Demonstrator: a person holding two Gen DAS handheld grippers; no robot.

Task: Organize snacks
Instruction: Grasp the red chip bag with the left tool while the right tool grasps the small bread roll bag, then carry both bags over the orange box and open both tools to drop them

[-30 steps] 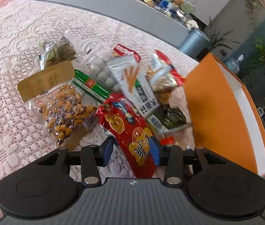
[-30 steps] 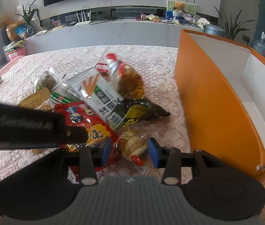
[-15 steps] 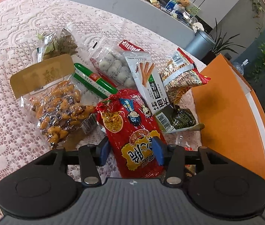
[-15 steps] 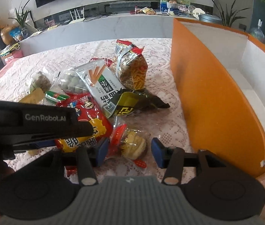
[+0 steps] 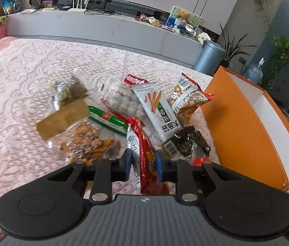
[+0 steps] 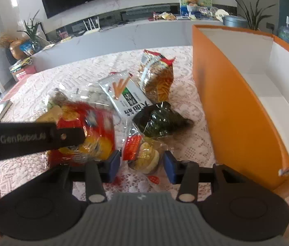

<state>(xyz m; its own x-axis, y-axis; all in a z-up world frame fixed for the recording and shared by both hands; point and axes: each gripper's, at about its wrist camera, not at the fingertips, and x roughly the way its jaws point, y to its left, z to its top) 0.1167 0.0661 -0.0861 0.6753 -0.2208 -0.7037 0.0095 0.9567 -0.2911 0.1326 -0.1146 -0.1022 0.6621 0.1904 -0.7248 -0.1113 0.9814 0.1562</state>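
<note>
Clearly our left gripper [image 5: 143, 162] pinches the red snack bag [image 5: 144, 153], light, crinkly and slippery; our right gripper [image 6: 141, 164] gapes around the clear-wrapped bun [image 6: 146, 157], squashable.

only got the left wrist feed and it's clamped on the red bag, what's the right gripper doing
observer: the right gripper is open, its fingers straddling a small clear pastry packet.
operator: can't see inside the box from here, anything in it
observer: the orange box stands just right of that gripper, open on top; the part of its white floor that shows has no snack on it.
</note>
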